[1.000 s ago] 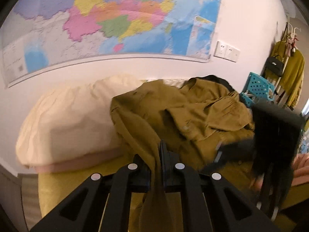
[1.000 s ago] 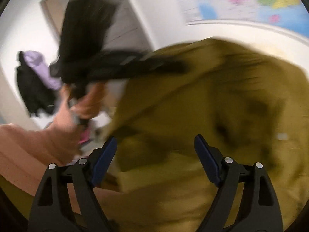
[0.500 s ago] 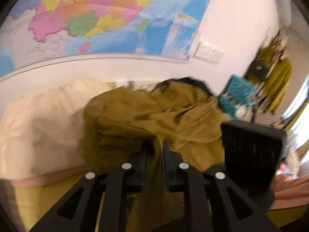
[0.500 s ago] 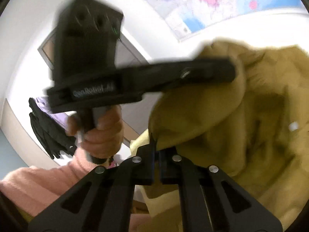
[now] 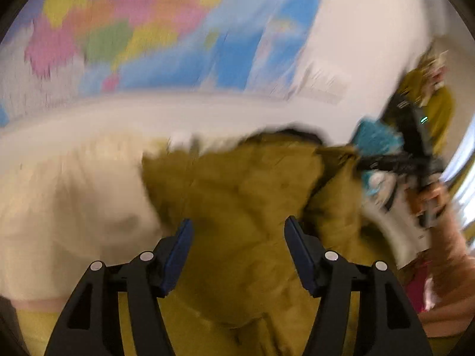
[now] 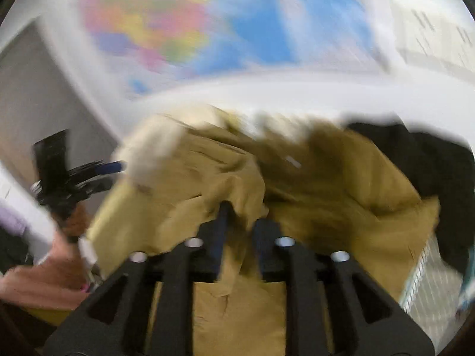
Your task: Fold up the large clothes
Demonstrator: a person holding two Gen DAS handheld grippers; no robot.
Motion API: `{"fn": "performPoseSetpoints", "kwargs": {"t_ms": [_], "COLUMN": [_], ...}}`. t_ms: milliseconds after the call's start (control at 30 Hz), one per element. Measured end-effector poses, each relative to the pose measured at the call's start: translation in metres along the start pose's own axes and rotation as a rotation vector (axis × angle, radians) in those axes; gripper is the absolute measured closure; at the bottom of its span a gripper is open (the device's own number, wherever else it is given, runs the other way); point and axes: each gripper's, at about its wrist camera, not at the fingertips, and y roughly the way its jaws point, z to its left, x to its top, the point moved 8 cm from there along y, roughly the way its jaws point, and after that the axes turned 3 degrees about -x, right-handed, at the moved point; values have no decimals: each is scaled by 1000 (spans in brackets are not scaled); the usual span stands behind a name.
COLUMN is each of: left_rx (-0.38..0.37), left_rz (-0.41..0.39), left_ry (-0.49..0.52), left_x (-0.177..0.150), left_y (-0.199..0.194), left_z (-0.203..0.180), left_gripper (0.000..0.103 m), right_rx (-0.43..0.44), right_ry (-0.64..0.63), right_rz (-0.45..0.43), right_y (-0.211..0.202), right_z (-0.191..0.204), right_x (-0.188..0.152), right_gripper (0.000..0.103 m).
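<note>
A large olive-brown garment (image 5: pixel 237 195) lies crumpled on the bed. My left gripper (image 5: pixel 237 237) hangs over its middle, jaws opening wide, blue pads clear of the cloth, nothing held. At the far right of that view my right gripper (image 5: pixel 363 163) lifts a corner of the garment, a hand (image 5: pixel 430 198) behind it. In the right wrist view a fold of the garment (image 6: pixel 184 195) runs between the narrow-set fingers of the right gripper (image 6: pixel 240 222); its jaws are opening, cloth still caught between them. The left gripper (image 6: pixel 115 172) shows at the left, blurred.
A cream pillow (image 5: pixel 74 201) lies left of the garment against the wall, under a coloured map (image 5: pixel 148 29). A black garment (image 6: pixel 430 163) lies behind the olive one. A teal basket (image 5: pixel 377 136) and hanging clothes (image 5: pixel 439 109) stand at the right. Yellow-green sheet (image 5: pixel 38 326) covers the bed.
The left gripper let go of the olive cloth and opened wide. The right gripper shut on a fold, swung off to the right with it, and its fingers have parted slightly.
</note>
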Motion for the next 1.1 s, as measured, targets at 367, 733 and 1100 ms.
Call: {"fn": "performPoseSetpoints", "kwargs": {"t_ms": [367, 733, 1100], "left_rx": [107, 108, 109], "left_rz": [105, 68, 71], "left_ry": [26, 51, 62], "left_x": [-31, -26, -25], "left_y": [59, 60, 73], "left_z": [8, -15, -23], "left_gripper": [40, 39, 38], "right_rx": [56, 0, -488], "right_ry": [108, 1, -184], "right_rz": [-44, 49, -59], "right_y": [6, 53, -69], "right_z": [-20, 26, -68], "right_x": [-70, -113, -36], "right_gripper": [11, 90, 94]}}
